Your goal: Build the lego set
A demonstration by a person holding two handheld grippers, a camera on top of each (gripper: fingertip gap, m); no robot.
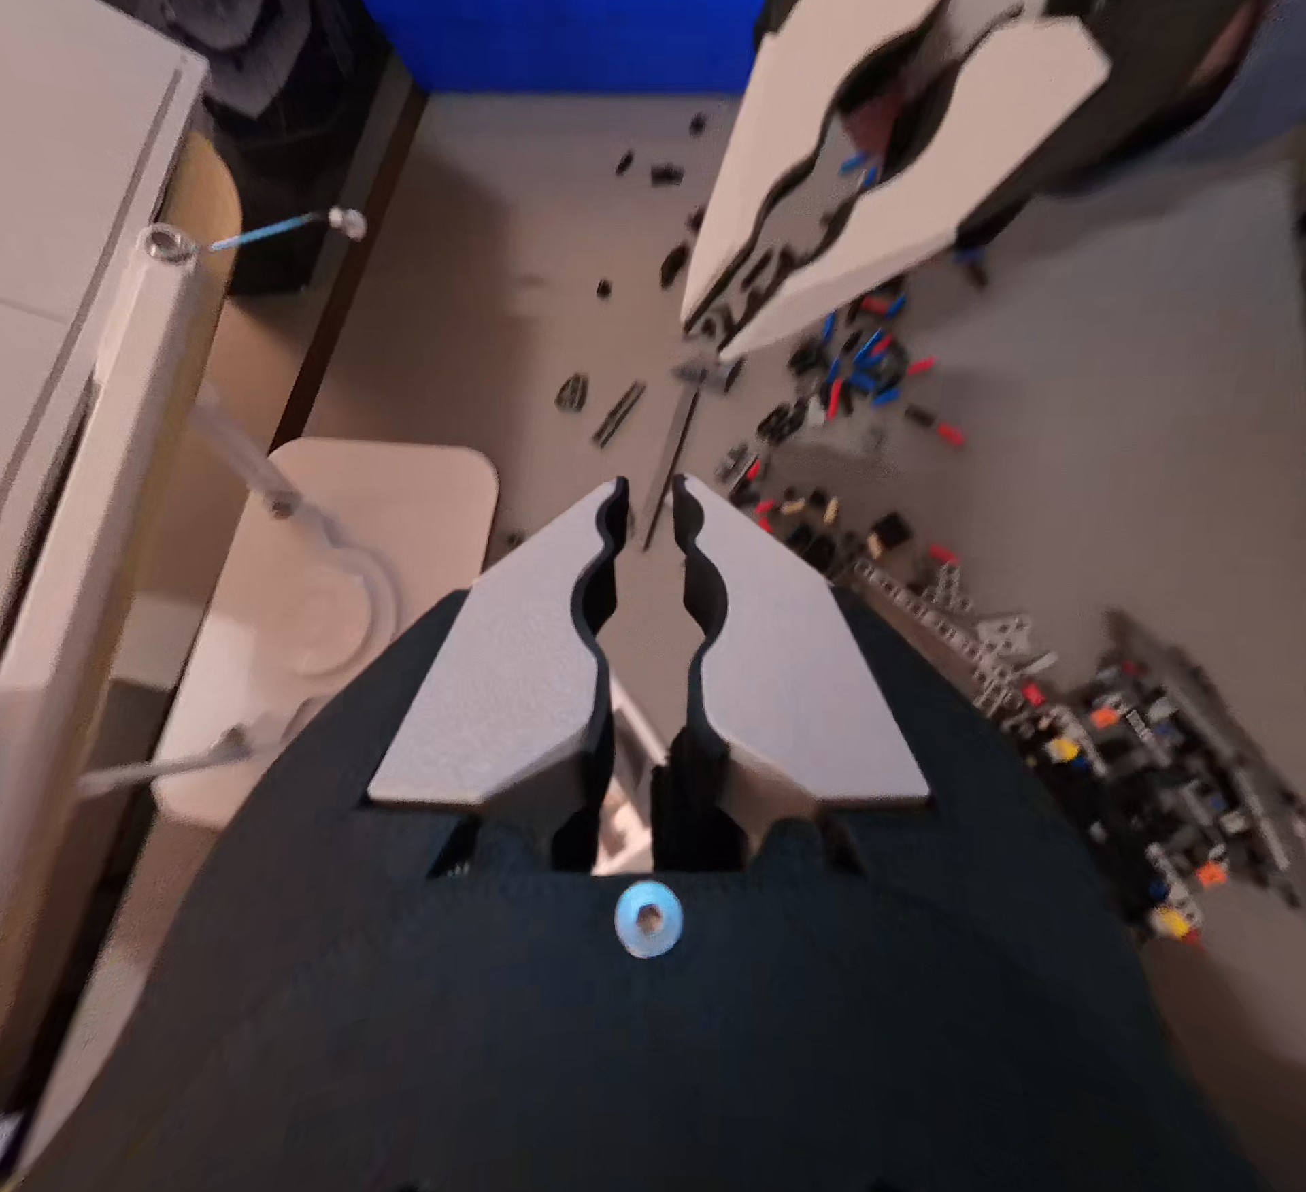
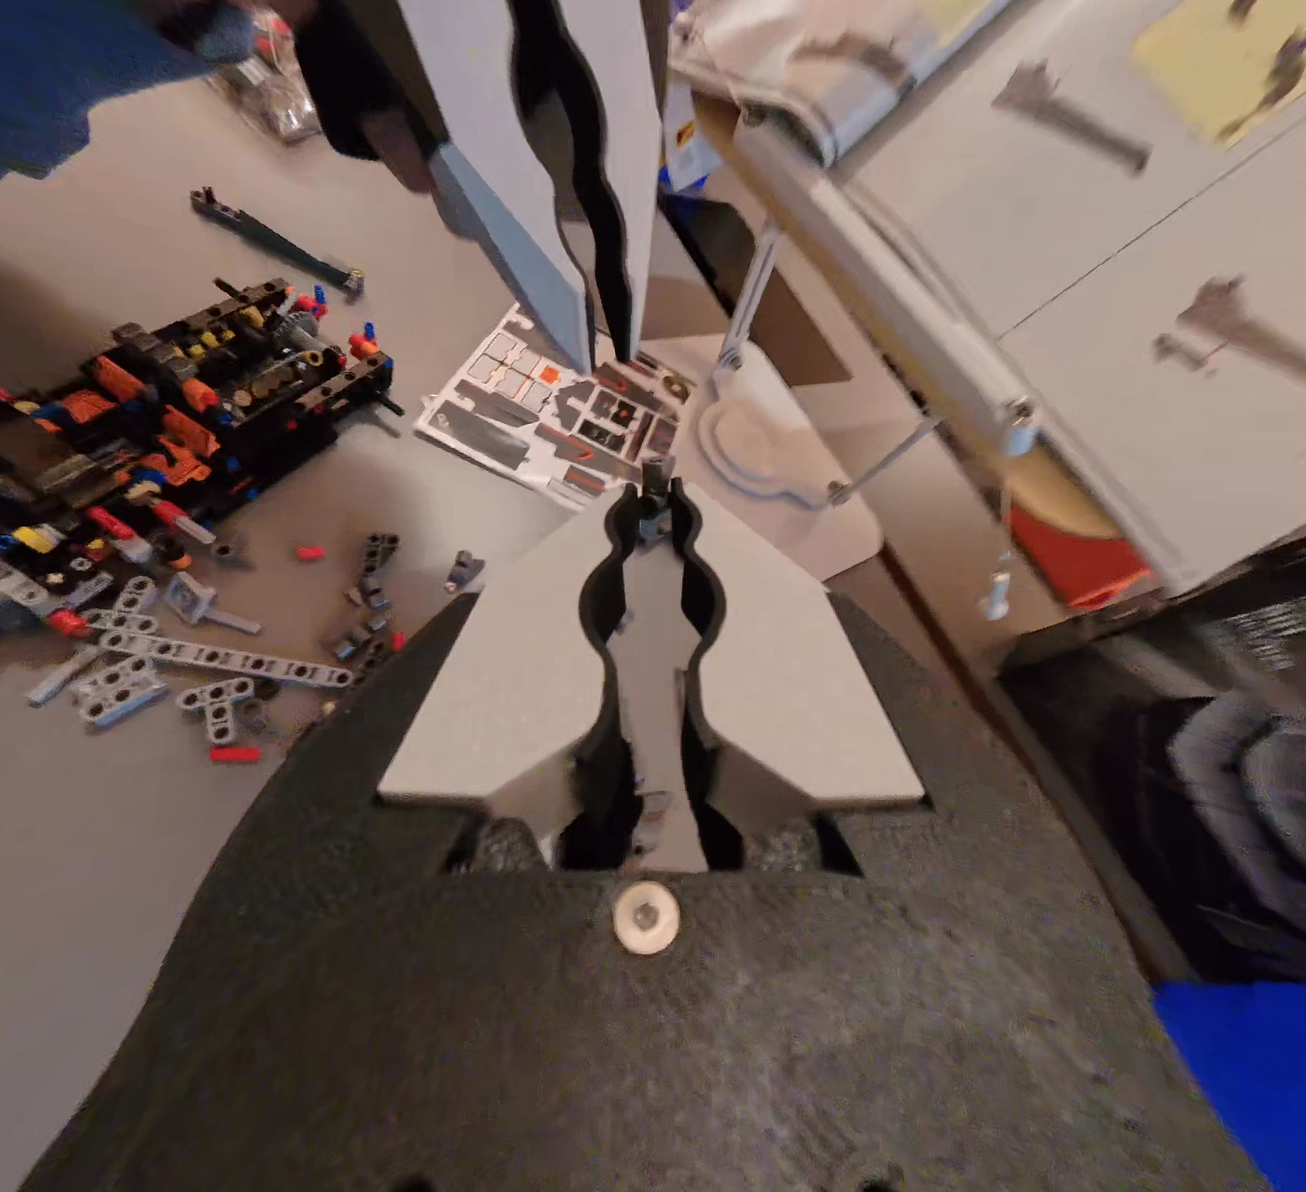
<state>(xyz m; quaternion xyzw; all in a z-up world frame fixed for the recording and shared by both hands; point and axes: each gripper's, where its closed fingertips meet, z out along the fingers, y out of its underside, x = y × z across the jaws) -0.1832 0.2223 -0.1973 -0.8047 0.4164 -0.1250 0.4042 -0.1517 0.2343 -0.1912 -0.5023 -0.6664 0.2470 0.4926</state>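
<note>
My right gripper (image 2: 651, 486) is shut on a small dark grey lego piece (image 2: 654, 476). In the left wrist view it (image 1: 707, 341) comes in from the upper right, and a thin dark axle (image 1: 671, 458) runs from the piece (image 1: 699, 373) towards my left gripper (image 1: 649, 490). The left gripper's jaws stand a narrow gap apart, with the axle's end in that gap, apparently not touching either finger. The left gripper also shows in the right wrist view (image 2: 608, 358), pointing down. The partly built black and orange model (image 2: 177, 395) stands on the grey table (image 2: 141, 911), also seen in the left wrist view (image 1: 1145, 769).
Loose pieces lie scattered: red, blue and black pins (image 1: 855, 366) and grey beams (image 2: 212, 656). A long black beam (image 2: 275, 239) and a sticker sheet (image 2: 537, 409) lie on the table. A blue bin (image 1: 565, 6) stands at the far end. A white lamp base (image 2: 756, 444) and a white cabinet (image 1: 85, 204) flank the table edge. My right fingertips sit around 4 centimeters from my left ones.
</note>
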